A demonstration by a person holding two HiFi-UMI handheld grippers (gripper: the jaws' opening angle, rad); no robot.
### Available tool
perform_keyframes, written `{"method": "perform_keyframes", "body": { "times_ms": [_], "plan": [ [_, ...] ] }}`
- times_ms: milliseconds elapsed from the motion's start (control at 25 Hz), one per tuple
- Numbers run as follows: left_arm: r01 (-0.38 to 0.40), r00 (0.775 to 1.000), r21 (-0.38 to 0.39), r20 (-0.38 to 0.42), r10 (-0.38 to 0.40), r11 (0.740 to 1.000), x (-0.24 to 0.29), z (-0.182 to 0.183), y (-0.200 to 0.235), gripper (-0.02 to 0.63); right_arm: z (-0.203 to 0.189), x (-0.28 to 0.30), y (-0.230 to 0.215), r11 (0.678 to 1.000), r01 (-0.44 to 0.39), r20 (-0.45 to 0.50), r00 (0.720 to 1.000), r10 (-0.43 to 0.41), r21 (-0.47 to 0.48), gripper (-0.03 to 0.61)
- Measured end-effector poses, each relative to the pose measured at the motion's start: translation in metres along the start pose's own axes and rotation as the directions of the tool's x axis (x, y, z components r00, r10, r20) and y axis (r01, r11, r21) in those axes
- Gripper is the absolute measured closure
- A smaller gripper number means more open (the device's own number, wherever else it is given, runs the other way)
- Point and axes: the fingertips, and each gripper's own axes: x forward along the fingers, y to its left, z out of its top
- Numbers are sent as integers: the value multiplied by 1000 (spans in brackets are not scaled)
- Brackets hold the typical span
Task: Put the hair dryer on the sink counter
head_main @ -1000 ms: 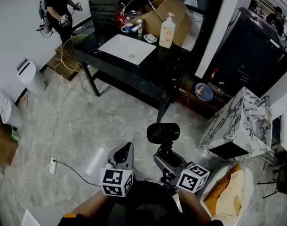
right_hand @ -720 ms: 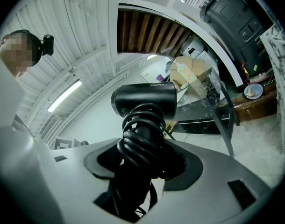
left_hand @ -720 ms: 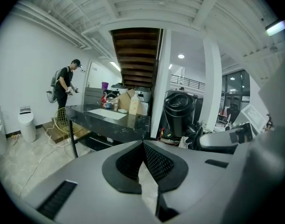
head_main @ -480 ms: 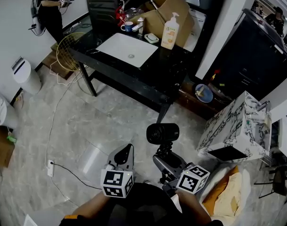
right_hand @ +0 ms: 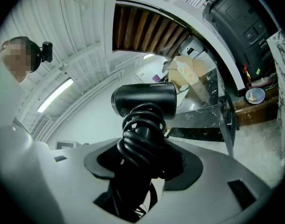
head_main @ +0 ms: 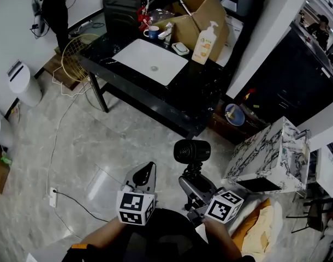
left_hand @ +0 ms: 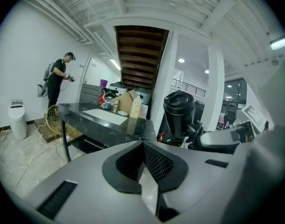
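Note:
A black hair dryer [head_main: 191,152] stands upright in my right gripper [head_main: 194,182], which is shut on its handle. In the right gripper view the dryer's barrel [right_hand: 145,99] points sideways above the cord [right_hand: 141,143] coiled round the handle, and the right gripper [right_hand: 142,169] clamps that wrapped handle. My left gripper [head_main: 147,171] hangs beside it, shut and empty; in its own view the left gripper [left_hand: 143,146] has its pads meeting, with the dryer [left_hand: 180,112] to its right. The black sink counter [head_main: 202,94] with a white basin [head_main: 150,61] stands ahead across the floor.
On the counter's far side are a soap bottle [head_main: 206,36], a soap dish [head_main: 180,48], a mug [head_main: 150,33] and a cardboard box [head_main: 202,12]. A marble-patterned box [head_main: 270,152] stands at the right. A person [head_main: 51,7], a wire fan [head_main: 73,61] and a white bin [head_main: 22,83] are at the left.
The head view has shifted, so the counter lies a little further right. The person at the back left has moved up towards the corner. Both grippers hold as before.

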Motion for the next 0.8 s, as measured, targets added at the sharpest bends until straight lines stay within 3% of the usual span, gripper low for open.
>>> {"method": "perform_keyframes", "body": {
  "times_ms": [400, 800],
  "plan": [
    [27, 998, 14, 50, -28, 1000, 8, 38, 63, 607, 24, 60, 13, 1000, 26, 66, 997, -26, 9, 318],
    [28, 997, 10, 70, -28, 1000, 9, 50, 103, 607, 27, 97, 17, 998, 65, 81, 994, -67, 20, 318]
  ]
}}
